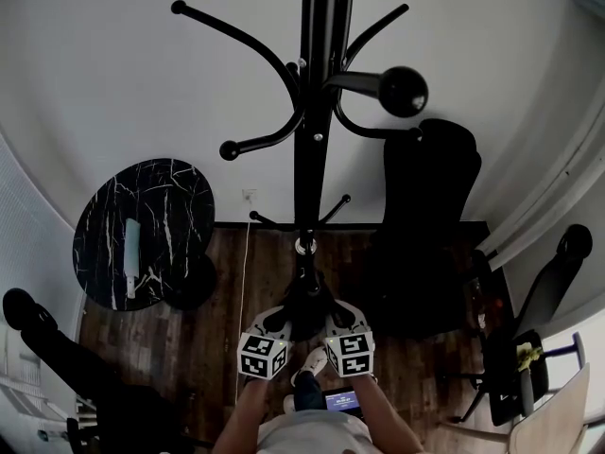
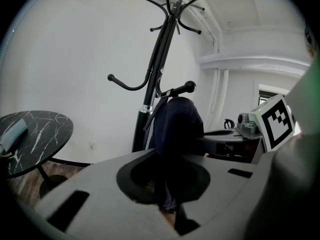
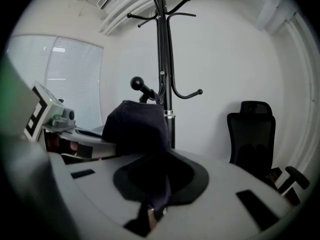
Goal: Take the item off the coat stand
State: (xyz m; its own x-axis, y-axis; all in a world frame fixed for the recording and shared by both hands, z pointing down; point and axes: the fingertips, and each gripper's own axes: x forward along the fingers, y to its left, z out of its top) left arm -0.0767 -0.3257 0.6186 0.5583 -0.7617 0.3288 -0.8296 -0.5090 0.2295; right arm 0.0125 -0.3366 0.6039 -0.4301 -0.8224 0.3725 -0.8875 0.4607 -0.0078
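Note:
A dark navy cap [image 1: 304,316] hangs between my two grippers, low in front of the black coat stand [image 1: 307,159]. My left gripper [image 1: 286,318] and right gripper [image 1: 325,316] sit side by side, marker cubes facing up. In the left gripper view the cap [image 2: 177,124] bulges ahead of the grey jaws, and my left gripper [image 2: 170,206] is shut on its fabric. In the right gripper view the cap [image 3: 137,126] sits below the ball-tipped peg [image 3: 137,83], apart from it. My right gripper [image 3: 152,211] is shut on the cap's strap end.
A round black marble table [image 1: 142,230] with a pale object on it stands to the left. A black office chair [image 1: 430,216] stands right of the stand, and a second chair [image 1: 544,315] is at the far right. The floor is dark wood, the wall behind white.

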